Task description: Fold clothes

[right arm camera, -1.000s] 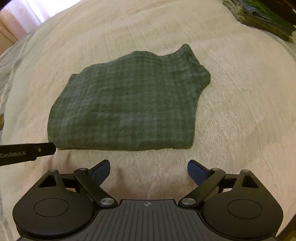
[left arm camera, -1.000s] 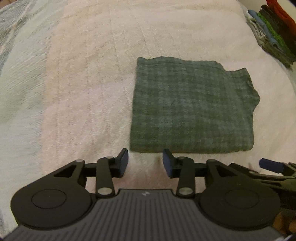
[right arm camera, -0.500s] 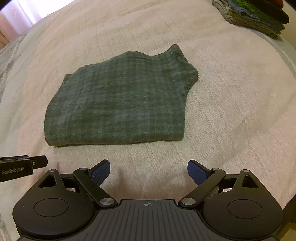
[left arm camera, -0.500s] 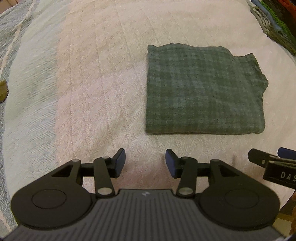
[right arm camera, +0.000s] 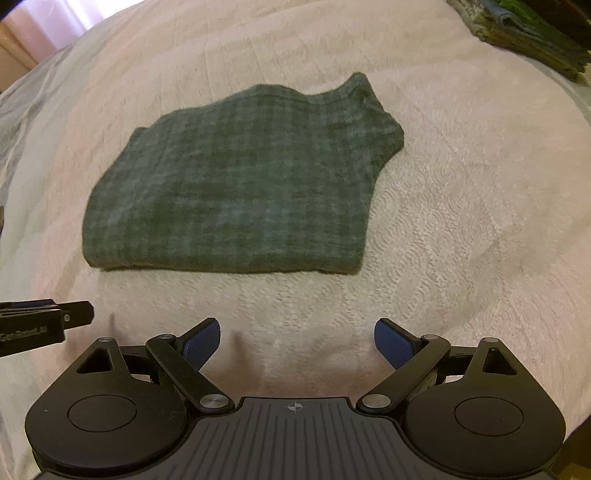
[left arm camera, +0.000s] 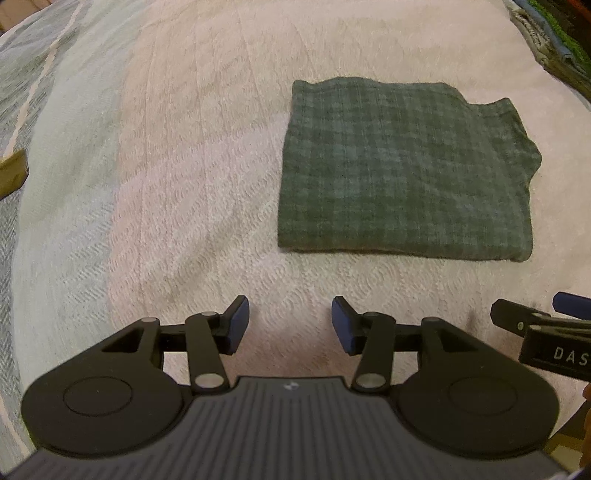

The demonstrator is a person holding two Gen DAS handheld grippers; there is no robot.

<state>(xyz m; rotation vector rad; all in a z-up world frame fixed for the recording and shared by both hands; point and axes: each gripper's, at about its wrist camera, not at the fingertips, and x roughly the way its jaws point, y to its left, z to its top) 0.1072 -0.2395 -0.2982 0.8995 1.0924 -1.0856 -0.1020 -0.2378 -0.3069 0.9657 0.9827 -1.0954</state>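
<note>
We see the folded green plaid cloth garment [left arm camera: 402, 177] lying flat on the pale pink textured bedspread [left arm camera: 207, 155], beyond both grippers and touching neither. Our left gripper [left arm camera: 290, 325] is moderately open and holds nothing. Our right gripper [right arm camera: 297, 341] is spread wide, also with nothing between its jaws. A stack of folded clothes [right arm camera: 532, 29] sits at the far right.

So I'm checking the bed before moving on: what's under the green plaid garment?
The folded green plaid garment lies flat on the white textured bedspread. Anything beneath it is covered.
</note>
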